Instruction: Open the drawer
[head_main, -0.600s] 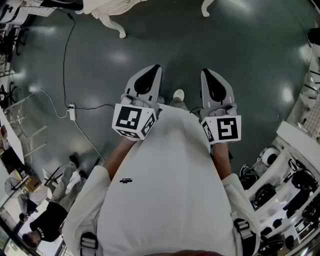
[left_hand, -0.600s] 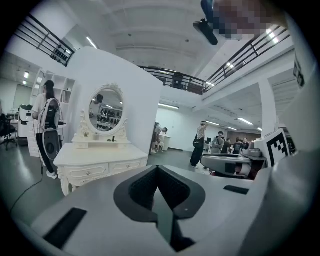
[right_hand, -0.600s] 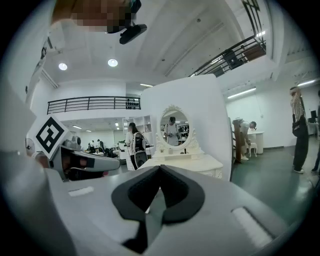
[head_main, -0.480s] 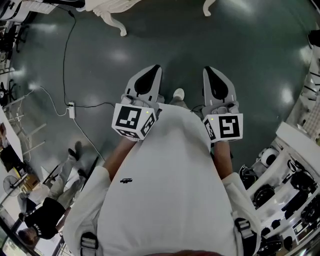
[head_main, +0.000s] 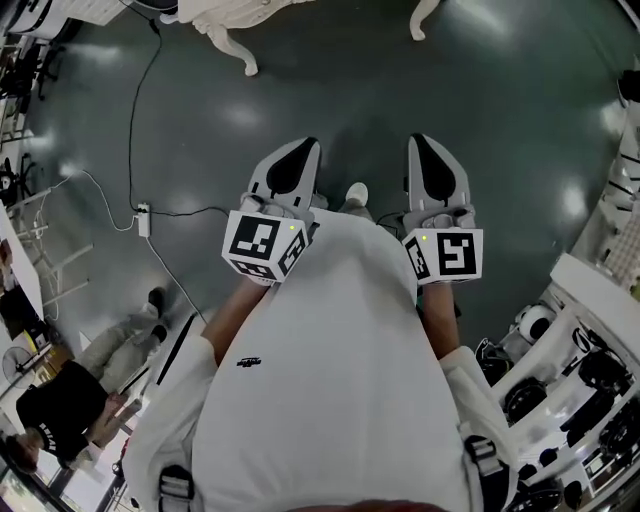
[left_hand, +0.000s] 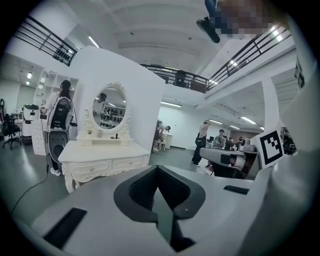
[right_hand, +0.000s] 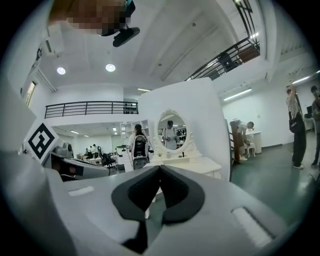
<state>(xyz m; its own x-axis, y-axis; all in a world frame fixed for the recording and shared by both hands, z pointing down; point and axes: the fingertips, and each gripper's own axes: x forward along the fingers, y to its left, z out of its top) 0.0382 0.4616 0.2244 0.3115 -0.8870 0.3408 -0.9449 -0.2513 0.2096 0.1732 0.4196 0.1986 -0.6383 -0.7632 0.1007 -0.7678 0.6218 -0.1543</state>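
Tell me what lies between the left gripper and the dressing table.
Only bare floor separates left gripper from dressing table, per the head view; a cable lies aside.

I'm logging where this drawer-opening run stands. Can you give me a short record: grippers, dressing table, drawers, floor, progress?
left gripper: jaws together, nothing between them
right gripper: jaws together, nothing between them
dressing table: white, oval mirror on top, standing well ahead of both grippers
drawers: the fronts in view look shut
floor: dark, glossy, a cable lying across it
progress: drawer not yet reached
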